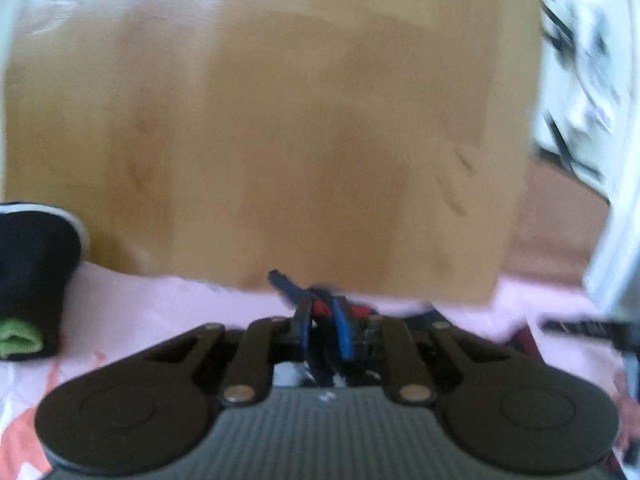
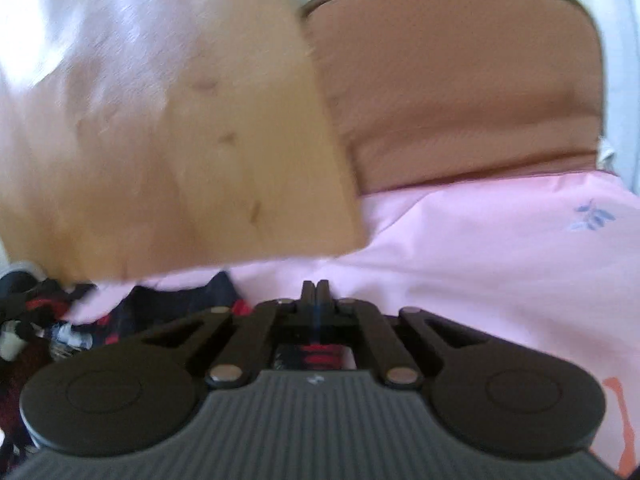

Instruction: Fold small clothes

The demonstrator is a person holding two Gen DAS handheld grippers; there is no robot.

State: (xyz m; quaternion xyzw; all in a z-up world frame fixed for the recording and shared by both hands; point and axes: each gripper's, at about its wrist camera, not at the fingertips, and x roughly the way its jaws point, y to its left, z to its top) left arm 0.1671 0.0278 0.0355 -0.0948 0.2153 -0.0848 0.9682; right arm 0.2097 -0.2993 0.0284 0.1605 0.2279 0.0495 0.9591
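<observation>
Just below the near edge of the wooden board (image 1: 280, 140), a dark navy-and-red small garment (image 1: 320, 304) is pinched by the nearly closed jaws of the left gripper (image 1: 324, 320). The right gripper (image 2: 316, 292) is clenched, with nothing visibly caught, just beside the garment's edge (image 2: 184, 300) on the pink sheet (image 2: 480, 260). With only one side gripped, the cloth could be lifted unevenly and bunched, and a thin pinch might slip.

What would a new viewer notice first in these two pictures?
A big wooden board fills the upper left-wrist view, lying on pink bedding. At its near edge the left gripper pinches dark blue-and-red cloth. A brown cushion lies beyond the shut right gripper.
</observation>
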